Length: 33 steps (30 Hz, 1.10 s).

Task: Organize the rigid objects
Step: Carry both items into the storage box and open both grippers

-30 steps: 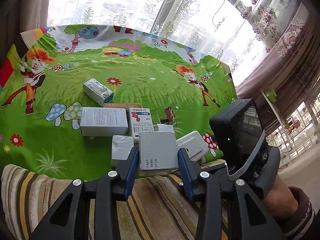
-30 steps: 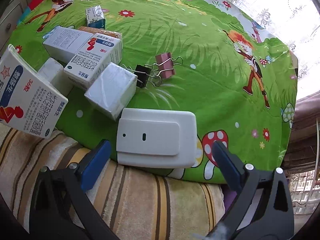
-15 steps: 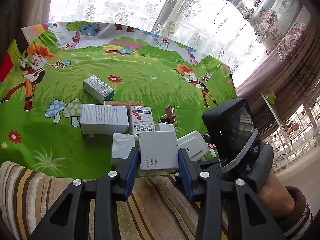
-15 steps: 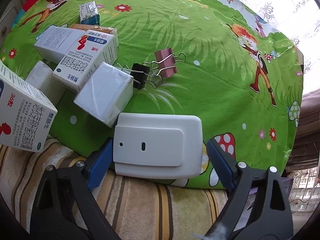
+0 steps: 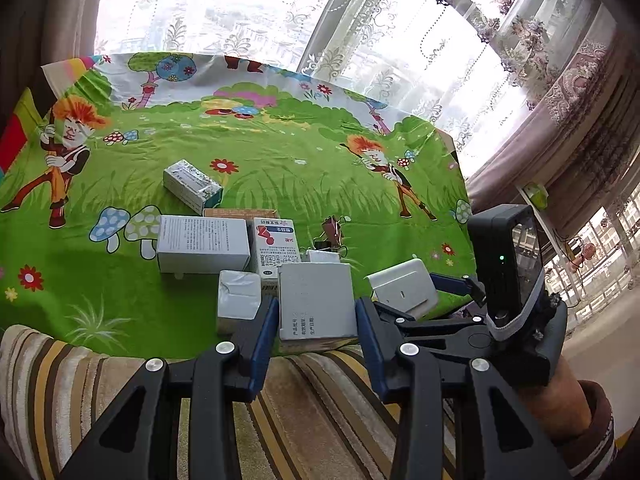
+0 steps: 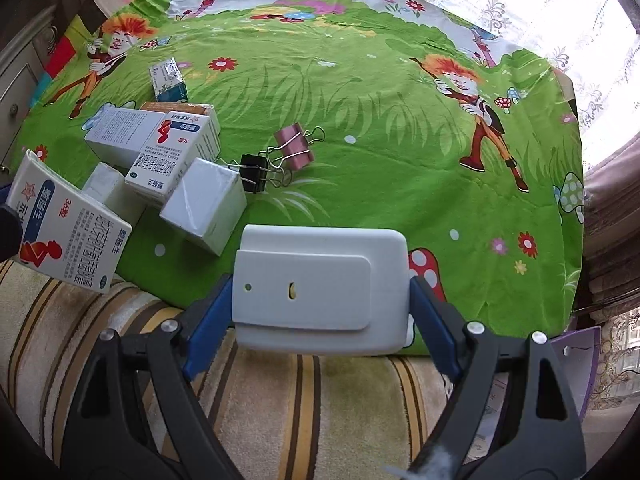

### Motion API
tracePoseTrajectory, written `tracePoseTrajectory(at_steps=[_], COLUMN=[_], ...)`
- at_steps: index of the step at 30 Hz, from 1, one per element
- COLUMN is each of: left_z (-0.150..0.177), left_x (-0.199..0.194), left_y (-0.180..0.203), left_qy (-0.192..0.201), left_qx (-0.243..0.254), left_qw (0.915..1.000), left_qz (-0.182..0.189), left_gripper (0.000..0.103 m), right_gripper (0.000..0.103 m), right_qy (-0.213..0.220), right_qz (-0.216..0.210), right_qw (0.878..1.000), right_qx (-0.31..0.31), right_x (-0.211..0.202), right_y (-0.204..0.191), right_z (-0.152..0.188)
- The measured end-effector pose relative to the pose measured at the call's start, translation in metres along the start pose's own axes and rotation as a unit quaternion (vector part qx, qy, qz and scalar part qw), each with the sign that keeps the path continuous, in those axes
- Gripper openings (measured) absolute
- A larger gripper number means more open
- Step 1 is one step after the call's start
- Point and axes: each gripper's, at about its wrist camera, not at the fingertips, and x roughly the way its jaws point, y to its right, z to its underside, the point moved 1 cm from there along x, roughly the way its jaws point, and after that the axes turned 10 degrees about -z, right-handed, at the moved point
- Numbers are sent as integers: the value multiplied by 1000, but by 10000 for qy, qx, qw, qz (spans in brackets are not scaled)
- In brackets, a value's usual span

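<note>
White plastic case (image 6: 320, 292) sits clamped in the right gripper (image 6: 320, 300), pickup done; left gripper (image 5: 316, 312) grips 1 medicine box (image 5: 316, 300); next, placing both tidily.

Left tongs (image 5: 316, 322) pitched down, blue pads clamped on both sides of a white medicine box (image 5: 316, 300); right tongs (image 6: 320, 312) pitched steeper, jaws wide, pads pressing the ends of a white plastic device (image 6: 320, 288); right hand (image 5: 560, 392) wraps handle.

A green cartoon-print cloth (image 6: 380, 120) covers the table, a striped cover (image 6: 280, 400) lies nearer, lace curtains (image 5: 280, 12) behind
</note>
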Motion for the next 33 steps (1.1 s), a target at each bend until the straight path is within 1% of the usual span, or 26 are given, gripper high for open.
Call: tracePoseTrajectory(at_steps=[3,9,11,14,20,27,29,33], left_z=[1,5,8,13,20,32,36,39], left_x=[-4,-12,-15,-15,-9,3,7,20], left_y=[10,39,55,78,121,172,184,205], left_qy=[16,48,85,18,-246,-683,-819,-969], left_qx=[91,257,352,474,589,822,877,1017], left_qw=[9999,9983,9971,9944,9866,9744,9709,9693], left_qz=[126,513,663,943,1504,1976,2073,2021], left_gripper=[41,41,41,41,41,41,41,41], right_gripper=[87,87,87,87,87,87,87,87], right_qy=[240,695,829,985,1189,1331,1353,1395], right_qz=[-58,-142,-120,-22,13,128,174,248], right_qw=[9995,9954,9935,9906,9817,9701,9671,9603], right_qx=[183,643,774,952,1486,2024,2150,2404], right_x=[-19,-58,-71,-88,-112,-129,-132,-137], right_y=[8,34,45,61,100,144,155,174], right_z=[9,36,46,63,103,146,157,175])
